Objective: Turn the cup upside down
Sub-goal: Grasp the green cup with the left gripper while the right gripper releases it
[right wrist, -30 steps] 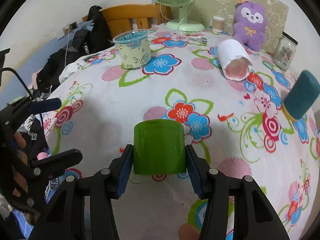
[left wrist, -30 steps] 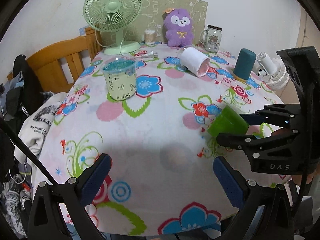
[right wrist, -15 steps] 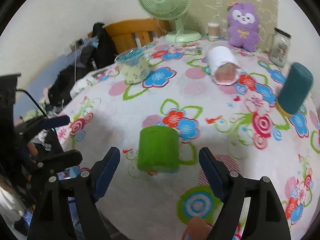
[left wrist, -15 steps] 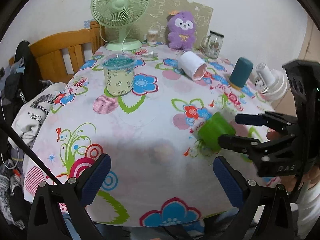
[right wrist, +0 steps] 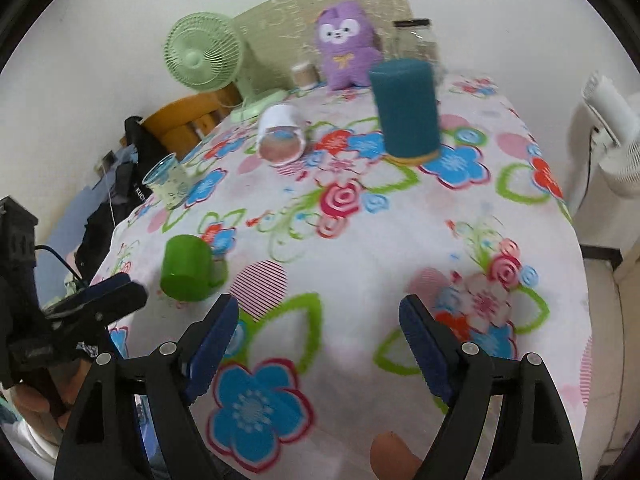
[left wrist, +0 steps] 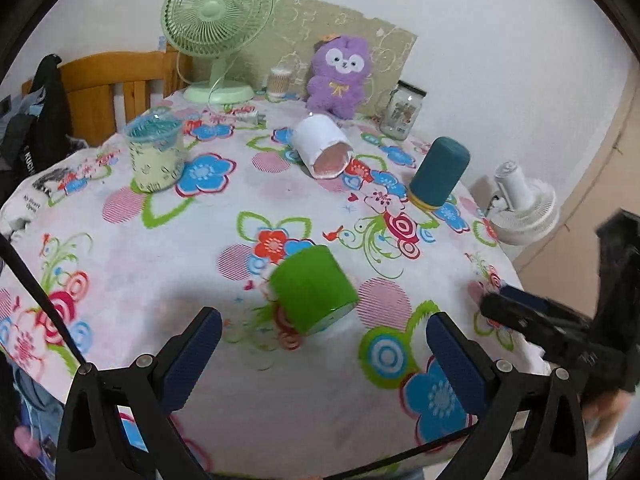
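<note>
The green cup stands mouth-down on the flowered cloth of the bench, free of both tools. In the left wrist view it sits just ahead of and between the blue-padded fingers of the left gripper, which are spread wide with nothing between them. The right wrist view shows the same cup off to the left of the right gripper, whose fingers are likewise parted and empty over bare cloth.

Only the right wrist view reveals the cup's handle side. The teal cup stands upside down farther back, and the white cup lies on its side with its opening toward the camera. The left wrist view alone gives a clear look at the lidded clear cup, the glass jar, the purple plush and the green fan.
</note>
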### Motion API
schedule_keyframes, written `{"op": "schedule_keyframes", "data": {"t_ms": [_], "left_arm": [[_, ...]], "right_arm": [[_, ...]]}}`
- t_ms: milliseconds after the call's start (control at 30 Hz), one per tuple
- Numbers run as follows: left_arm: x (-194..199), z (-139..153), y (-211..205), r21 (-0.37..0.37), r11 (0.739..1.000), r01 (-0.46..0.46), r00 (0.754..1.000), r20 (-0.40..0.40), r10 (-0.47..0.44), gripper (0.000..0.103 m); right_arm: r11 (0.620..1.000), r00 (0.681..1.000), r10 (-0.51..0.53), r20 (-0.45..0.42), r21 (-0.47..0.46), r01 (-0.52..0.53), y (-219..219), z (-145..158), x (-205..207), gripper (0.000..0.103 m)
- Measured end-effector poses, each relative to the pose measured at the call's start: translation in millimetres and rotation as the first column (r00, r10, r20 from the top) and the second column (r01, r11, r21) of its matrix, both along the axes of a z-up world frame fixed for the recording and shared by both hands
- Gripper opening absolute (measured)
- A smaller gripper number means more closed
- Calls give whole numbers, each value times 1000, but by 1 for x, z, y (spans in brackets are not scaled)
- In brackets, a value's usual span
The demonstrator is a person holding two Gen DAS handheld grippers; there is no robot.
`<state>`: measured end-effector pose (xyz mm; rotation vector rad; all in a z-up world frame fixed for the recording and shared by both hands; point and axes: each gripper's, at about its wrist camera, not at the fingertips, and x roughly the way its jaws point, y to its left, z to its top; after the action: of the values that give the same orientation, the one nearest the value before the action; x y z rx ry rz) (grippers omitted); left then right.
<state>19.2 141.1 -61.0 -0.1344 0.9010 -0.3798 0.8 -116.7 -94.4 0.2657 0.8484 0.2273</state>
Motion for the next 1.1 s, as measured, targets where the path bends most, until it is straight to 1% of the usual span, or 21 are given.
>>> {"op": "schedule_keyframes", "data": {"t_ms": [100, 200, 300, 400, 533, 567, 600, 667, 700, 833, 900, 967, 1100], "left_arm": [[7, -8, -9, -15, 999, -40, 999, -32, 39, 103], [15, -18, -18, 27, 995, -99, 994, -52, 101, 103], [22, -31, -23, 38, 987, -159, 982, -94, 162, 103], [25, -40, -24, 51, 979, -198, 971, -128, 203, 103], [26, -41, -26, 81, 971, -227, 966, -110, 235, 100], [26, -41, -26, 98, 967, -235, 964, -106, 245, 96], [28, -42, -27, 113, 965, -236, 963, -107, 248, 90], [32, -47, -28, 136, 967, -214, 963, -134, 232, 82], [32, -47, -29, 145, 967, -208, 965, -129, 227, 81], [32, -46, -28, 141, 969, -201, 967, -126, 219, 71], [32, -45, -26, 144, 970, -198, 968, -126, 216, 63], [34, -44, -24, 142, 971, -192, 969, -131, 211, 57], [35, -42, -14, 133, 971, -197, 967, -136, 215, 56]], "right_arm": [[1000, 1000, -1, 3, 4, 1, -8, -6, -5, 84], [1000, 1000, 6, 14, 0, -6, -12, -9, -9, 84], [1000, 1000, 5, 21, -8, -5, -15, -10, -9, 84], [1000, 999, 7, 32, -14, -6, -18, -10, -9, 84], [1000, 999, 11, 34, -9, -11, -20, -13, -6, 84], [1000, 999, 10, 34, -7, -10, -21, -14, -6, 84], [1000, 999, 9, 34, -3, -9, -22, -14, -5, 84], [1000, 999, 6, 36, 0, -6, -23, -15, -5, 84], [1000, 999, 4, 37, 1, -5, -24, -16, -4, 84], [1000, 999, 2, 32, 7, -2, -25, -19, -5, 84], [1000, 1000, 0, 31, 9, 0, -25, -19, -6, 84], [1000, 1000, -2, 31, 11, 2, -26, -20, -8, 84], [1000, 1000, 0, 28, 20, -1, -25, -21, -9, 84]]}}
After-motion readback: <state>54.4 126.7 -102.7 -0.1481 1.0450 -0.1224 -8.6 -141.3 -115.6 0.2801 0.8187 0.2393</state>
